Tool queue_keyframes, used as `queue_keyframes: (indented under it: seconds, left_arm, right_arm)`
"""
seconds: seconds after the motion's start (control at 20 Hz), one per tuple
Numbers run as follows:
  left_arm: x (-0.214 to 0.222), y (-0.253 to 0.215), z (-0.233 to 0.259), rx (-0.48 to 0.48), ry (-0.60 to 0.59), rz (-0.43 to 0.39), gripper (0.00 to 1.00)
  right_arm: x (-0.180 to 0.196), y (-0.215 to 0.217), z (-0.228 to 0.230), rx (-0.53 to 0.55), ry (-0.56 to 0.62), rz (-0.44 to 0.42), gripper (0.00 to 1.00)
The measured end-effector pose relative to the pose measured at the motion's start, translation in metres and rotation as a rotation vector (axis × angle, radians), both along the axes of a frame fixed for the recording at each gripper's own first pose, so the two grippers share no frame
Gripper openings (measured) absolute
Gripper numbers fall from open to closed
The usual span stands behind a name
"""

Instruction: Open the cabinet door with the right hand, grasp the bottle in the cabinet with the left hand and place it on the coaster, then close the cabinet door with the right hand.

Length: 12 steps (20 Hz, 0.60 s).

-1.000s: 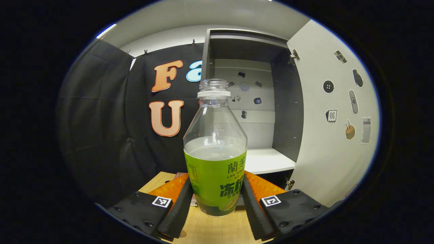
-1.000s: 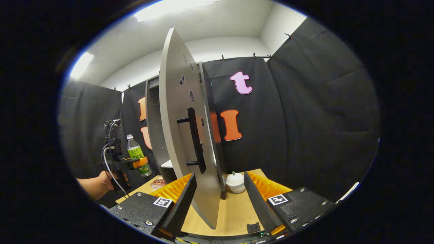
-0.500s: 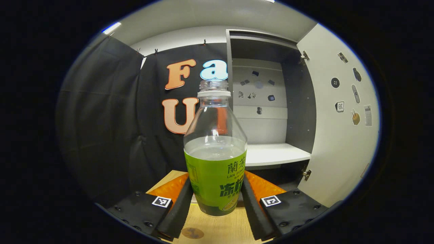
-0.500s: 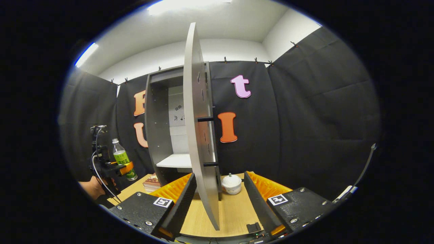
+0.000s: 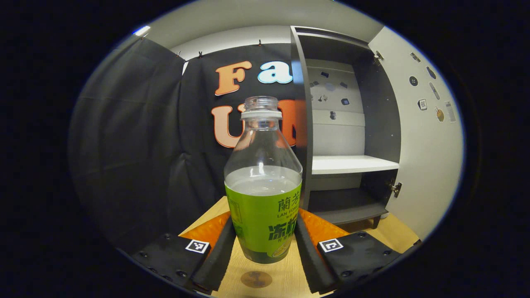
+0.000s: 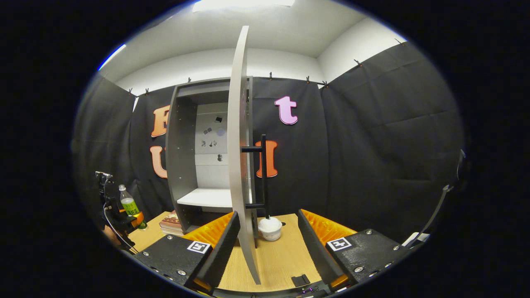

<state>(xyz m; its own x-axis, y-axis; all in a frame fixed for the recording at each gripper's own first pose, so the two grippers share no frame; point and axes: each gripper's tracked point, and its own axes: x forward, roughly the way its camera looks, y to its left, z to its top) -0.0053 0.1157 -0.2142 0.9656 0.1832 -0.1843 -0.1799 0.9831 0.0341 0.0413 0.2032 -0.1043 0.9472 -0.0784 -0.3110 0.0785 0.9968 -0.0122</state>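
Currently, in the left gripper view: the left gripper (image 5: 265,244) has its fingers (image 5: 217,258) closed on the bottle (image 5: 263,194), both pads pressing the green label at lower centre. Bottle upright, capless, about half full, held clear above the tabletop (image 5: 285,279). A small round brown disc, judged to be the coaster (image 5: 256,279), lies on the wood directly below the bottle base at bottom centre. The cabinet (image 5: 343,136) fills the upper right, its door (image 5: 422,136) swung wide at far right, white shelf bare.

Right gripper view: the right gripper (image 6: 265,244) has its fingers spread wide with nothing clamped; the door edge (image 6: 240,157) rises between them, nearer the left-hand finger, contact not clear. Its black bar handle (image 6: 263,174) sits mid-frame. A white lidded pot (image 6: 269,228) stands behind. At lower left, the bottle (image 6: 129,205) in the other gripper.

Step in hand: carrying bottle to coaster. Next move, by judgement: lower straight down, centre base on disc, then release; door closing follows.
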Motion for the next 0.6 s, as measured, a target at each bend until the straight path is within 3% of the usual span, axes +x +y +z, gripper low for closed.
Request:
queue_keyframes:
  seconds: [0.6]
  left_arm:
    - [-0.002, 0.002, -0.103, 0.143, 0.054, 0.025, 0.81]
  right_arm:
    - [0.008, 0.005, 0.006, -0.057, -0.007, -0.116, 0.87]
